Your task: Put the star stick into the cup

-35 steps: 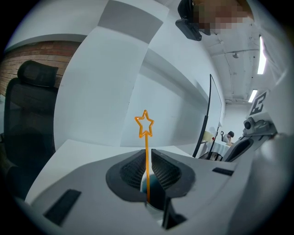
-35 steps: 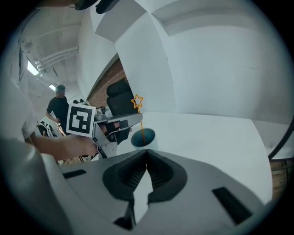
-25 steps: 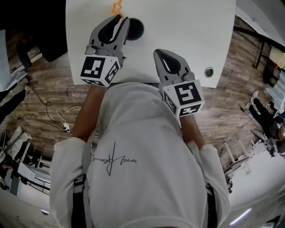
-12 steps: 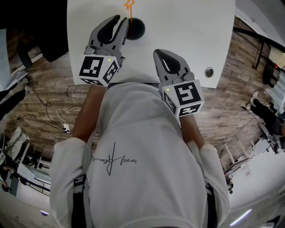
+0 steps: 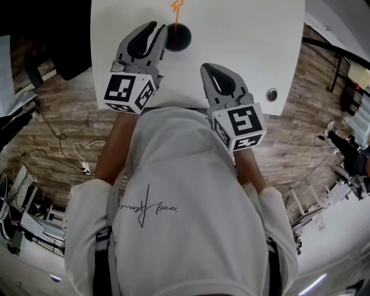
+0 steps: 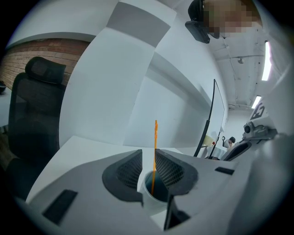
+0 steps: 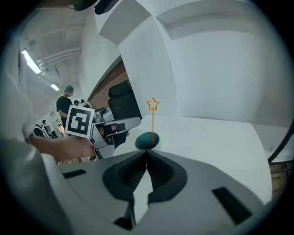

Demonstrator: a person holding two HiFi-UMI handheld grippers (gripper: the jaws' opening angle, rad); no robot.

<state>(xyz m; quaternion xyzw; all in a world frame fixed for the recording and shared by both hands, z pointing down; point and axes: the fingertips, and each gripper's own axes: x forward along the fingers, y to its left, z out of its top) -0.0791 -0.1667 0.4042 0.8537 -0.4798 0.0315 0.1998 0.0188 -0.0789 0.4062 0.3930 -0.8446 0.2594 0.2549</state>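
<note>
The orange star stick stands upright in the dark cup at the far side of the white table. My left gripper sits just left of the cup. In the left gripper view the thin stick rises between the jaws of the left gripper, which stand apart and do not press on it; its lower end dips into the cup. My right gripper rests shut and empty nearer the table's front. The right gripper view shows the star above the teal cup, beyond the right gripper.
A round metal grommet sits in the table near its front right edge. A black office chair stands at the table's left. White walls lie behind the table. Wood floor with cables lies to the left.
The star stick has moved right from the left gripper's tip and now stands in the cup. The left jaws have parted from it. The right gripper has stayed put.
</note>
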